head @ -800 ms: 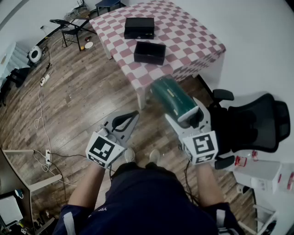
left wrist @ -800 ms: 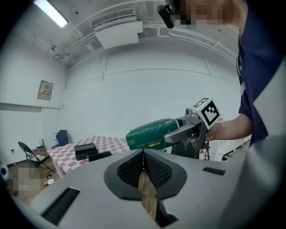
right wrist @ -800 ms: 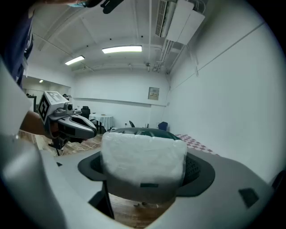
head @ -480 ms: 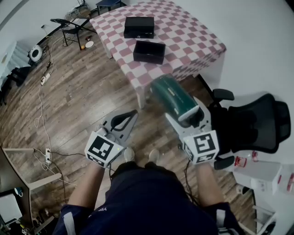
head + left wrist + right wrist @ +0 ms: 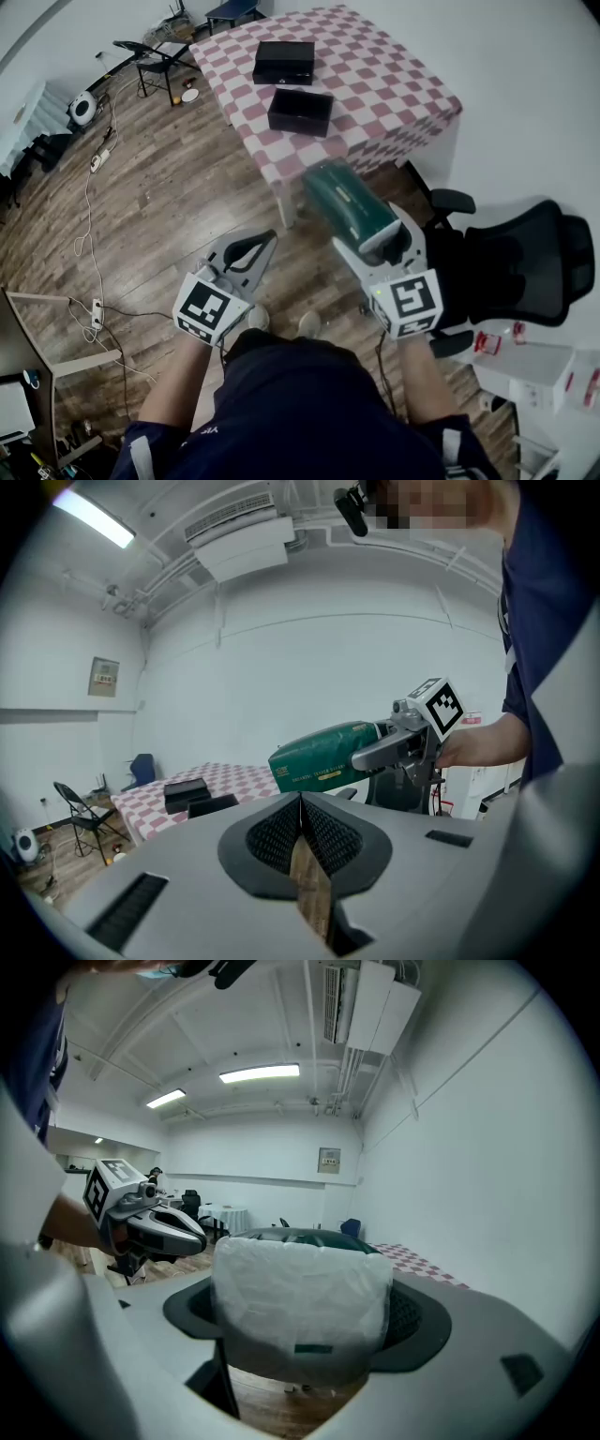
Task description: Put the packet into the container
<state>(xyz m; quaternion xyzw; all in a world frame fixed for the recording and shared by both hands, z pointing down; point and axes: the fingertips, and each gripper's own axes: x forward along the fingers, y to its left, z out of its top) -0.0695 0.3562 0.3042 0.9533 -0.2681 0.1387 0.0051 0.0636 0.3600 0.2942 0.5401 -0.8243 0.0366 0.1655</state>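
A dark green packet with a white end is held in the air below the table's near corner; my right gripper is shut on it, jaws wide around its bulk. In the right gripper view the packet's white end fills the gap between the jaws. An open black container sits near the front edge of the pink checkered table, with a closed black box behind it. My left gripper hangs shut and empty over the wooden floor, left of the packet.
A black office chair stands close on the right beside white furniture. A folding chair and cables lie on the floor to the left. A white wall runs behind the table.
The right gripper with the packet has edged slightly left and up toward the table. The left gripper has barely moved. Both grips are unchanged.
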